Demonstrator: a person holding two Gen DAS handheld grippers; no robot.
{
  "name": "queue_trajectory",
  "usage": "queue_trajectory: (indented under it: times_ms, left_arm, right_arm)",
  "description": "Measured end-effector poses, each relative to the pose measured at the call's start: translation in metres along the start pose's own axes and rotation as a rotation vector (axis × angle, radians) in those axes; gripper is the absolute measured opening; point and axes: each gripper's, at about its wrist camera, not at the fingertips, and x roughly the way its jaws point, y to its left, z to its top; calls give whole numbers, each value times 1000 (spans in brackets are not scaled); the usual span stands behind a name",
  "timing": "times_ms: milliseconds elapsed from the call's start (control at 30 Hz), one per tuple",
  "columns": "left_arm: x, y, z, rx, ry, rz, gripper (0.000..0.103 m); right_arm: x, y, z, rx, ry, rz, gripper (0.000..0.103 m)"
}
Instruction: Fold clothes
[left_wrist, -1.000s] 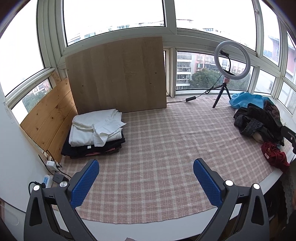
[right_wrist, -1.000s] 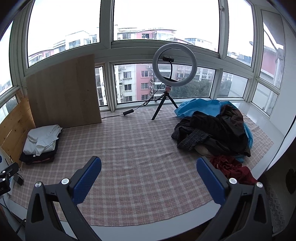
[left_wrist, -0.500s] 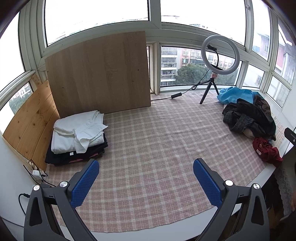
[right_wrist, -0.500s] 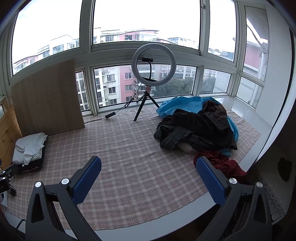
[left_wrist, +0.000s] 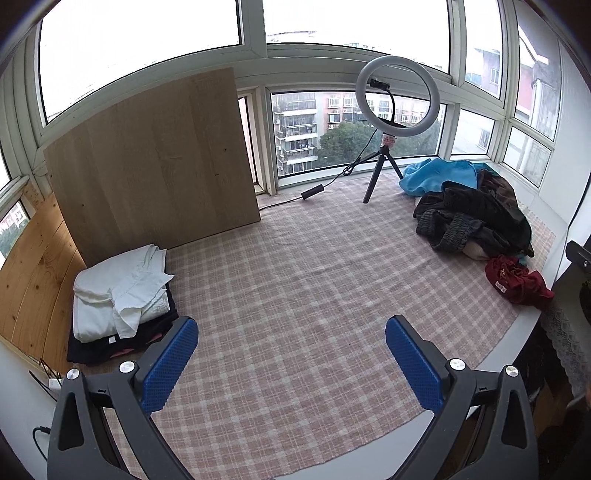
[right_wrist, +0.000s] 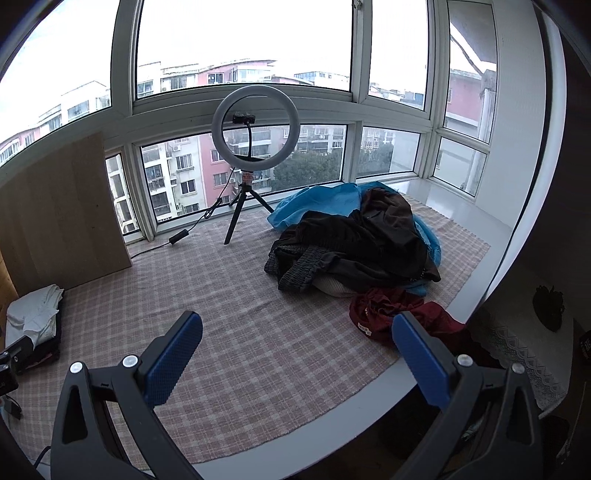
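A stack of folded clothes, white on top of black, lies at the left of the checked cloth; it also shows in the right wrist view. A heap of unfolded clothes, black, blue and grey, lies at the right, with a dark red garment in front of it. The heap and red garment also show in the left wrist view. My left gripper is open and empty above the cloth's front. My right gripper is open and empty, its right finger near the red garment.
A ring light on a tripod stands at the back by the windows, its cable trailing left. A wooden board leans at the back left. Wooden panels line the left side. The platform's white edge runs along the front.
Both grippers have swung to the right: the folded stack and board have shifted left in both views, and the heap and red garment now sit closer to the right gripper. Both stay open.
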Motion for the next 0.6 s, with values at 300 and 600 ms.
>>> queue_trajectory:
  times_ms: [300, 600]
  left_arm:
    - [11, -25, 22, 31, 7, -3, 102]
    - [24, -39, 45, -36, 13, 44, 102]
  right_arm:
    - [15, -14, 14, 10, -8, -15, 103]
    - [48, -26, 38, -20, -15, 39, 103]
